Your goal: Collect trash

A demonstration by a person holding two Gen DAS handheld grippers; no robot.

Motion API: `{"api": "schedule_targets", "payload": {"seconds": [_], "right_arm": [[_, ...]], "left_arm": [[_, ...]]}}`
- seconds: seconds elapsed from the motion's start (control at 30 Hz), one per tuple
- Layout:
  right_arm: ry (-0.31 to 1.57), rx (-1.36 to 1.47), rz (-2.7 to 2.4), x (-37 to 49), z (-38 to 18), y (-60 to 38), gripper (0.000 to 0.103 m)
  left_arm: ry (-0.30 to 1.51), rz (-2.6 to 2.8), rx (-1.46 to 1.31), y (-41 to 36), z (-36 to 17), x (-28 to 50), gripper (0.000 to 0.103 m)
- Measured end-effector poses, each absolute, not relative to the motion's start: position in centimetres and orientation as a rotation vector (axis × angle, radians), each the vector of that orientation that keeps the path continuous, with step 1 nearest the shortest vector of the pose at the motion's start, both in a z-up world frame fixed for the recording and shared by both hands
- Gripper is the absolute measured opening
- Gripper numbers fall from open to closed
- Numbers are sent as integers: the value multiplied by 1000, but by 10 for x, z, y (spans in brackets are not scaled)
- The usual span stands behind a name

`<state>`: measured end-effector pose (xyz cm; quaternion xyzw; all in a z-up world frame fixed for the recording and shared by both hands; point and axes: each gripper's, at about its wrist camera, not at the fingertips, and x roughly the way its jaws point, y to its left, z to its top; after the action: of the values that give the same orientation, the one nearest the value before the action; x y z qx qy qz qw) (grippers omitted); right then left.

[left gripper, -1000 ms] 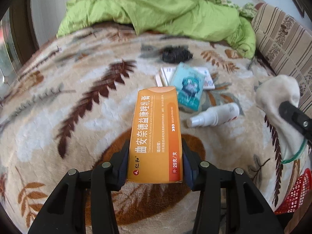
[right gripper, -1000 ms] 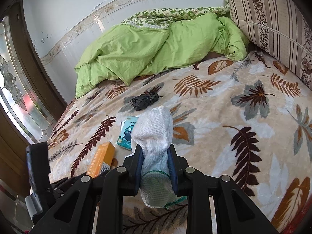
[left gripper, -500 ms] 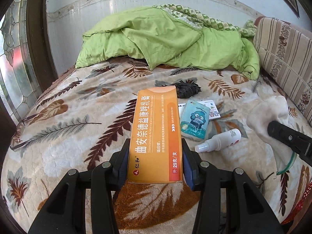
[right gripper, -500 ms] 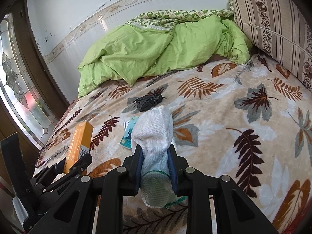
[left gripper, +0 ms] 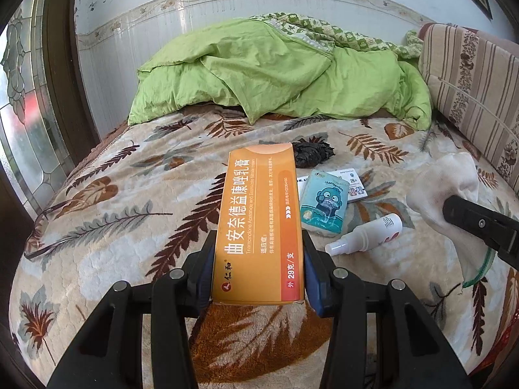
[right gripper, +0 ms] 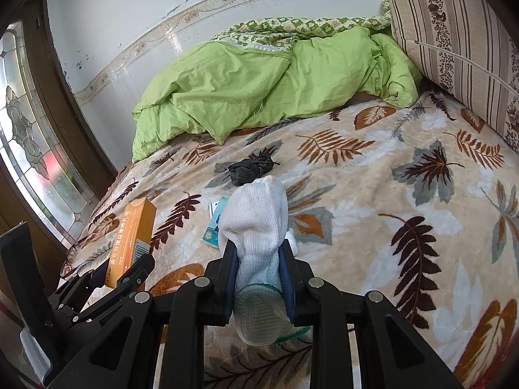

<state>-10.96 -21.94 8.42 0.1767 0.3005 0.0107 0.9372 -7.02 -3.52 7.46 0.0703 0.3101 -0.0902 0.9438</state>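
Left wrist view: left gripper clamps an orange ointment box above the leaf-patterned blanket; beside it, right gripper pinches a white knit glove.

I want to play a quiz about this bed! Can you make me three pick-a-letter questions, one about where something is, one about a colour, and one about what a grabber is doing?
1. Where is the white spray bottle?
A. lying on the leaf blanket
B. in a gripper
C. on the pillow

2. What colour is the box in the left gripper?
A. blue
B. orange
C. black

3. What is the right gripper doing?
A. open, empty
B. squeezing a white glove
C. holding a bottle

Answers: 1 A, it lies flat beside the cartoon packet. 2 B, its face is orange. 3 B, the pads pinch the glove.
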Motion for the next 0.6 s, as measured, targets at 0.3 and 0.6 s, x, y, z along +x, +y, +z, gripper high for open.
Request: {"api": "schedule_targets", "payload": {"seconds": [0.3, 0.6], "right_arm": [[615, 363, 23, -109, 84, -219, 26], [614, 363, 23, -110, 84, -219, 26]], "left_arm": [[631, -186, 147, -36, 75, -71, 46], [630, -186, 148, -38, 75, -72, 46]]}}
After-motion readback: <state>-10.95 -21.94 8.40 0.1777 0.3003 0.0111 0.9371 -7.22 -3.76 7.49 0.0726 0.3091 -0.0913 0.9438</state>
